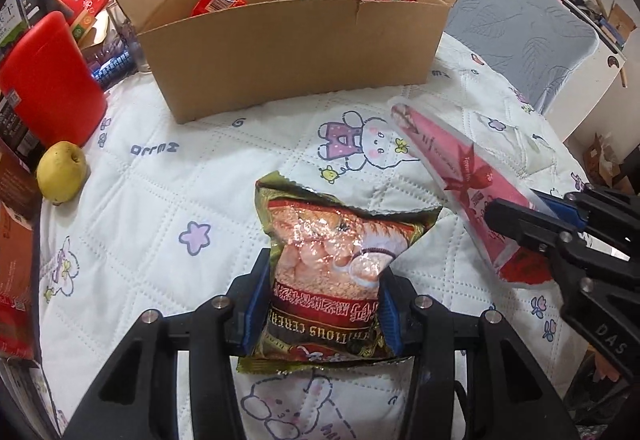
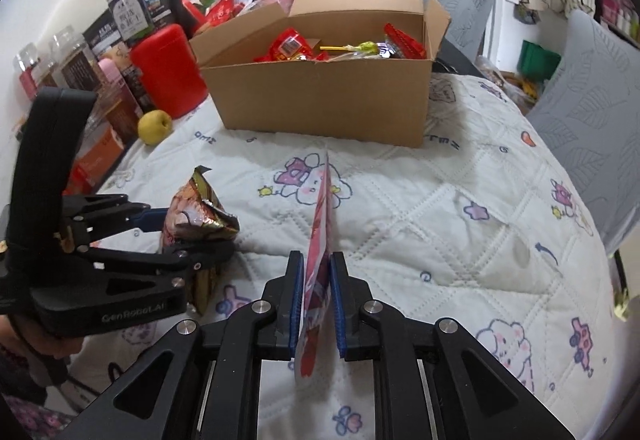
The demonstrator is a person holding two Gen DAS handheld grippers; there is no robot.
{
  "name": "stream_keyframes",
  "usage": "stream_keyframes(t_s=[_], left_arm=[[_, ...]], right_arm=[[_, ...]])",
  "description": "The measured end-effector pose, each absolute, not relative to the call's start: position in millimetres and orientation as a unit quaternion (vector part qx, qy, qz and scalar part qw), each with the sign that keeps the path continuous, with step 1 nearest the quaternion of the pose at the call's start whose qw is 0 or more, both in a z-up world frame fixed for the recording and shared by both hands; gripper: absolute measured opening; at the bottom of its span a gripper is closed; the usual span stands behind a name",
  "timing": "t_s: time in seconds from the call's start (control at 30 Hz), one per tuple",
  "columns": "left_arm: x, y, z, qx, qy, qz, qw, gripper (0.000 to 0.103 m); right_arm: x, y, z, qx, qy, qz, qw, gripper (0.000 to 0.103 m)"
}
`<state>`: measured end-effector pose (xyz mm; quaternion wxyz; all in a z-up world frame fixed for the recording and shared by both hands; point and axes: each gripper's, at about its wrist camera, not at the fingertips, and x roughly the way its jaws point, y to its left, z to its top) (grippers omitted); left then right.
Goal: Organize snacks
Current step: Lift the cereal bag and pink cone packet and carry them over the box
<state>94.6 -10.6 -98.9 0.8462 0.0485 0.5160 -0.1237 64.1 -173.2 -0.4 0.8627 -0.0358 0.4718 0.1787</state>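
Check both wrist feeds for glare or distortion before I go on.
Left wrist view: glare whitens the cereal packet held in the left gripper; cardboard box edges bow. Right wrist view: pink packet edge-on in the right gripper, print unreadable; corners vignetted.

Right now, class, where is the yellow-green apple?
In the left wrist view the yellow-green apple sits at the far left on the quilted cloth, just in front of the red plastic container.

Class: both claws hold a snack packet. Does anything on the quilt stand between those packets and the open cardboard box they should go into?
Nothing visible does. The left claw grips the cereal packet and the right claw grips the pink packet; only bare quilt lies before the cardboard box, whose top is open. The pear sits off to the left.
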Motion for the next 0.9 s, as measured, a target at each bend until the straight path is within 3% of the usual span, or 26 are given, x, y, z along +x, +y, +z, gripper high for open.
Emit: stream_keyframes(t_s=[0.33, 0.43, 0.9], left_arm=[[103.9, -10.5, -105.8, 0.031, 0.511, -0.137, 0.848, 0.047], [104.9, -8.0, -104.5, 0.019, 0.509, -0.137, 0.849, 0.044], [89.6, 0.2, -76.4, -0.017, 0.496, -0.144, 0.856, 0.042]], right_arm=[[76.2, -171.1, -22.5, -0.020, 0.493, 0.170, 0.853, 0.015], [75.4, -173.1, -20.2, -0.010, 0.486, 0.170, 0.857, 0.010], [59.9, -175.8, 3.7, 0.000, 0.464, 0.205, 0.862, 0.010]])
